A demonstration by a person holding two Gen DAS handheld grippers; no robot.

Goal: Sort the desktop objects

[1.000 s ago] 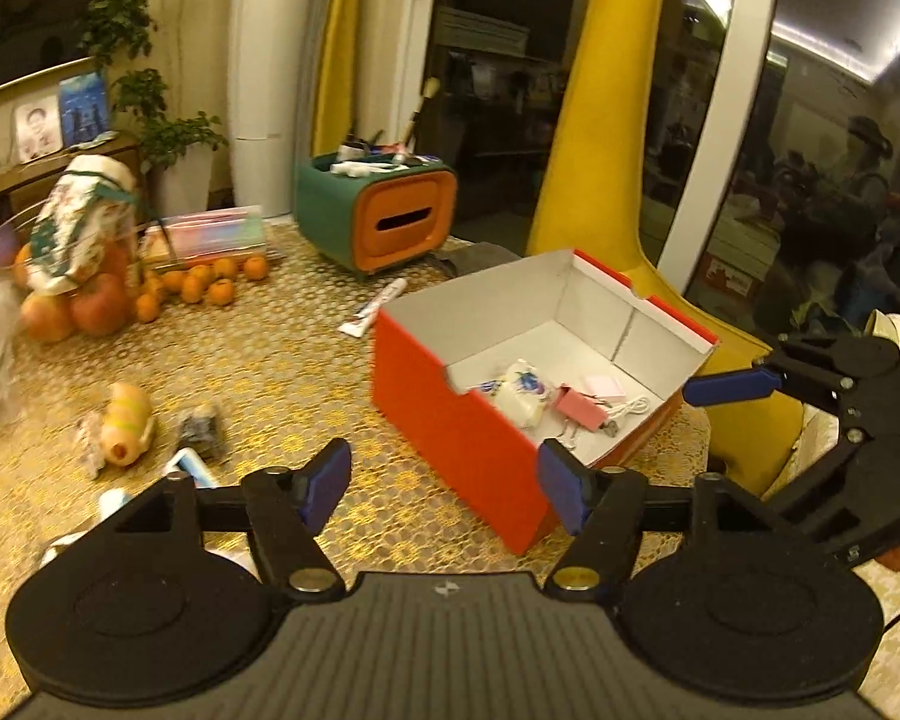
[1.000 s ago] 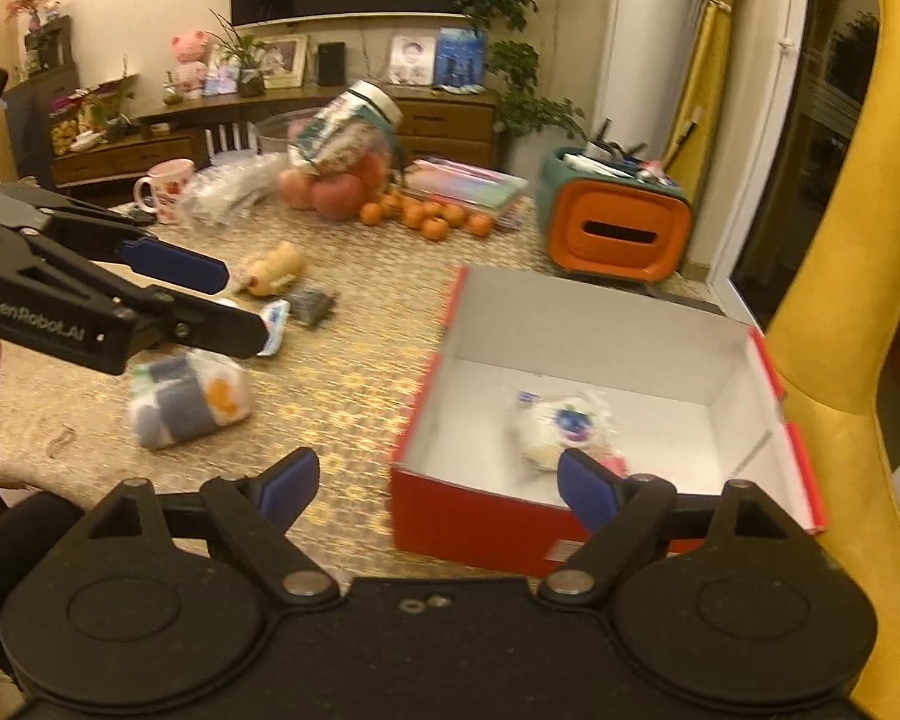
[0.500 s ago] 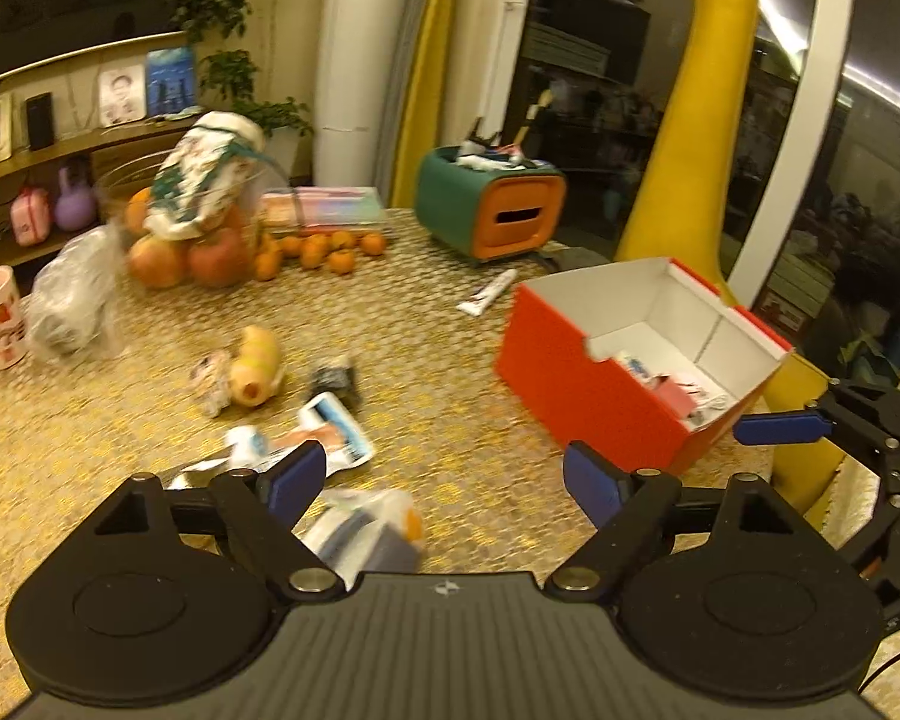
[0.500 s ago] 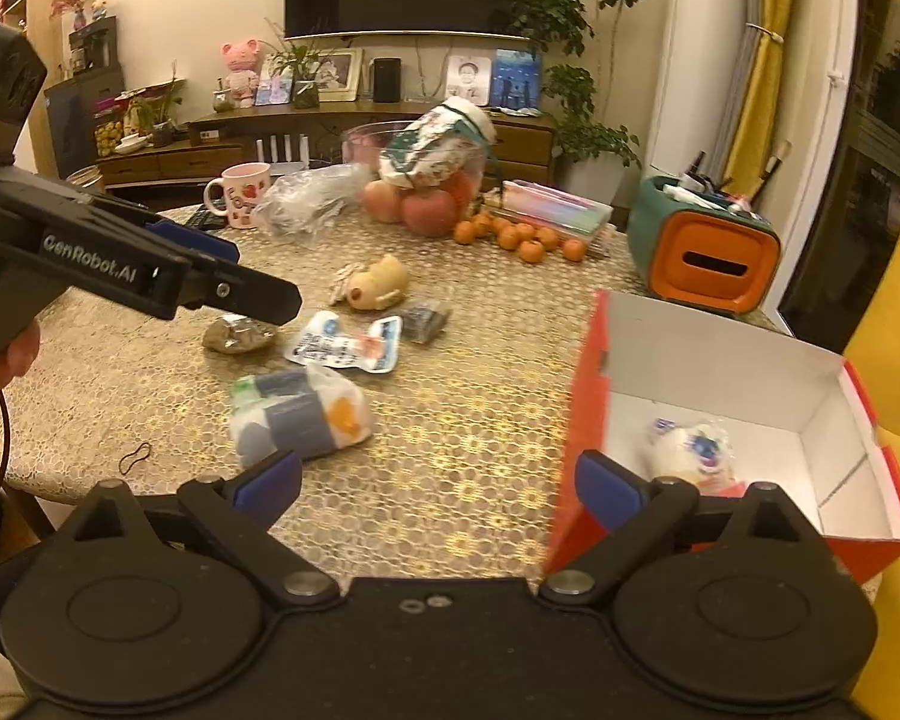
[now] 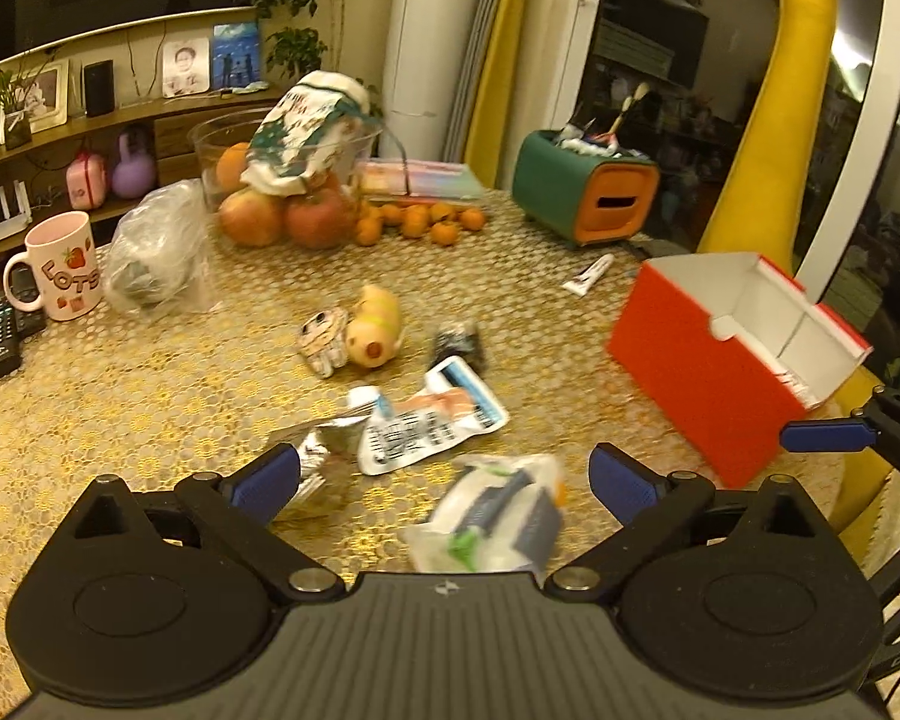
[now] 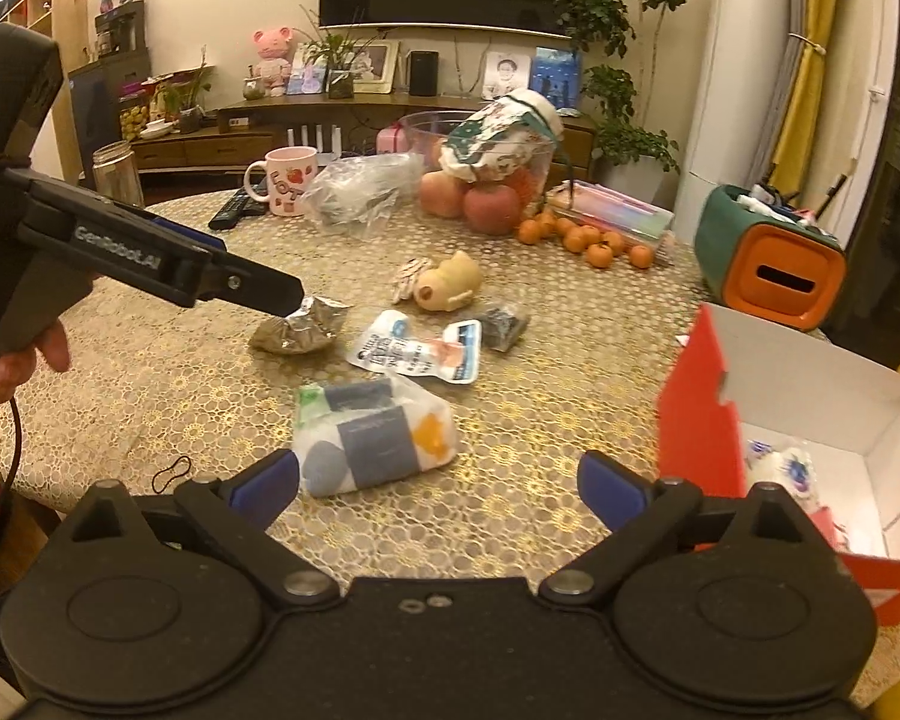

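Left gripper (image 5: 444,477) jaws are opening, nothing clamped, right gripper (image 6: 438,483) is spread wide and empty; sock pack (image 6: 375,441) lies on the table (image 6: 150,372), left of the red box (image 6: 699,414).

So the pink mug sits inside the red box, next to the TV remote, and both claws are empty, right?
Not quite. The pink mug is not inside the red box; it stands on the table, far across from the box. The left wrist view shows this. It is indeed next to the TV remote, and both the left claw and the right claw are empty.
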